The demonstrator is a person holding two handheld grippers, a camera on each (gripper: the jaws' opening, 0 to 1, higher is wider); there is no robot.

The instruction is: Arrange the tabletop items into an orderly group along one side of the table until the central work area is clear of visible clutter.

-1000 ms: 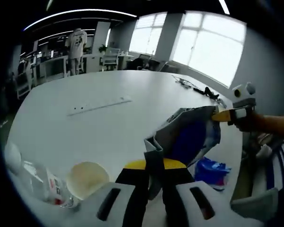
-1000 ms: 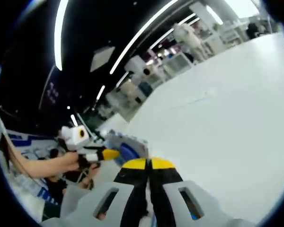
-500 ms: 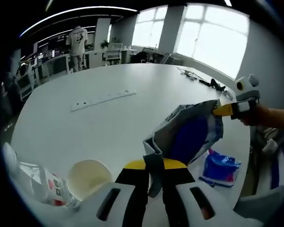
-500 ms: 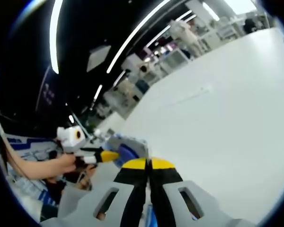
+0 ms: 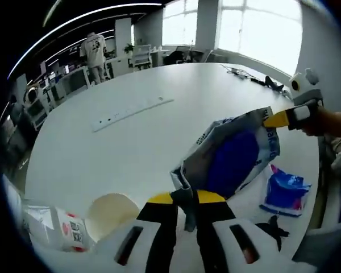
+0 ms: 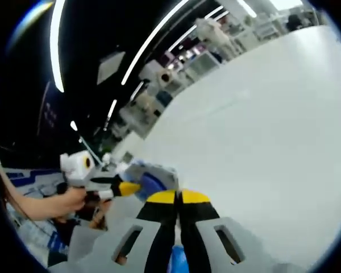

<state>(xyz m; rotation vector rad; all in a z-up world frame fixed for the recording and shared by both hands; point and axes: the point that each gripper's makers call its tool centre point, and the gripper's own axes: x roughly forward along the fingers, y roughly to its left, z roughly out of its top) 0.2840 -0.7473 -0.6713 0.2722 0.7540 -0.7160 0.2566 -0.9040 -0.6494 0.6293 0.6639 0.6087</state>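
A grey bag with a blue panel (image 5: 233, 156) hangs stretched above the white table (image 5: 131, 148). My left gripper (image 5: 184, 196) is shut on its near corner. Coming in from the right of the left gripper view, my right gripper (image 5: 271, 118) is shut on the bag's far corner. In the right gripper view, the right gripper (image 6: 178, 196) has its jaws together at the bag (image 6: 150, 176), and the left gripper (image 6: 128, 187) enters from the left, held by a hand. A blue packet (image 5: 285, 190) lies on the table under the bag.
A cream bowl (image 5: 111, 210) and a labelled plastic bottle (image 5: 65, 230) sit at the near edge. A long white strip (image 5: 131, 111) lies mid-table. Cables (image 5: 261, 79) lie at the far side, and a small black item (image 5: 275, 230) is near the packet. A person (image 5: 94, 48) stands far off.
Both grippers have kept hold of the bag. The left gripper view has shifted, and the blue packet and the black item now show more fully.
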